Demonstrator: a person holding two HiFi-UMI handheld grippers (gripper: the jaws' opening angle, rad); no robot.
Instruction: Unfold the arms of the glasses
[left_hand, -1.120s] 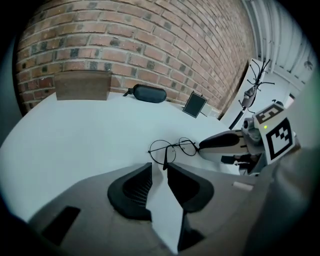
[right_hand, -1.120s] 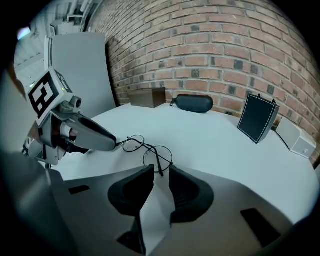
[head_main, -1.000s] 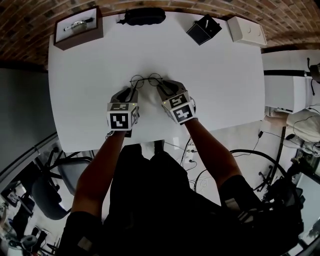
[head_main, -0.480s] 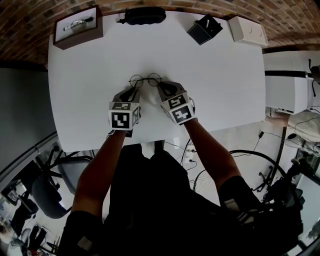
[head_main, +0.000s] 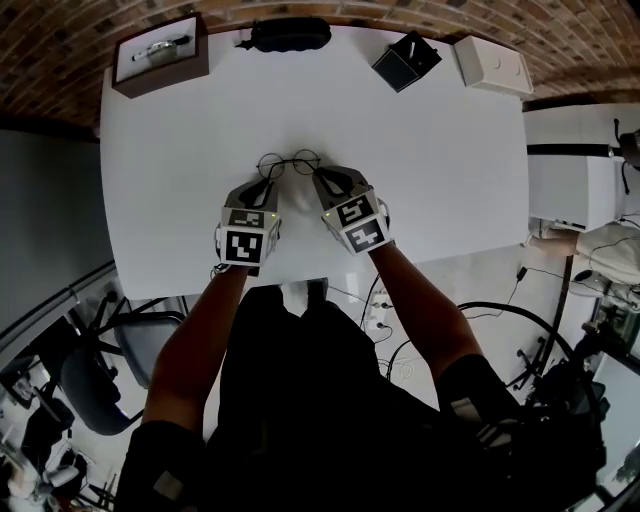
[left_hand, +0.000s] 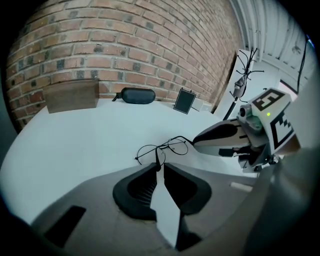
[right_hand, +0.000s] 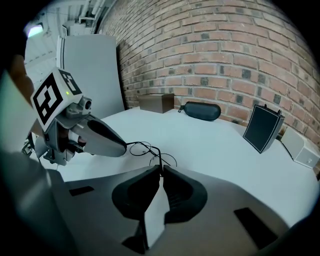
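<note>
White table (head_main: 430, 180): fills the upper half of the head view.

Person's forearms (head_main: 200, 330): reach up from the lower centre of the frame, one gripper in each hand.

Left gripper (head_main: 264, 186): centre of frame, just left of middle. Its jaws have just been closing and are pinched on one arm of the glasses, which runs in between the tips (left_hand: 160, 166).

Right gripper (head_main: 322, 180): just right of middle. Its jaws have also just been closing and are clamped on the other arm, the thin wire caught at the tips (right_hand: 161, 170).

Wooden box (head_main: 160, 55): upper left corner of the table.

Black glasses case (head_main: 290, 32): top centre edge.

White box (head_main: 493, 63): upper right.

Black square box (head_main: 407, 60): just left of the white box.

Glasses (head_main: 290, 162): round wire frame at the table's centre, lenses just above the two gripper tips, held between them.
</note>
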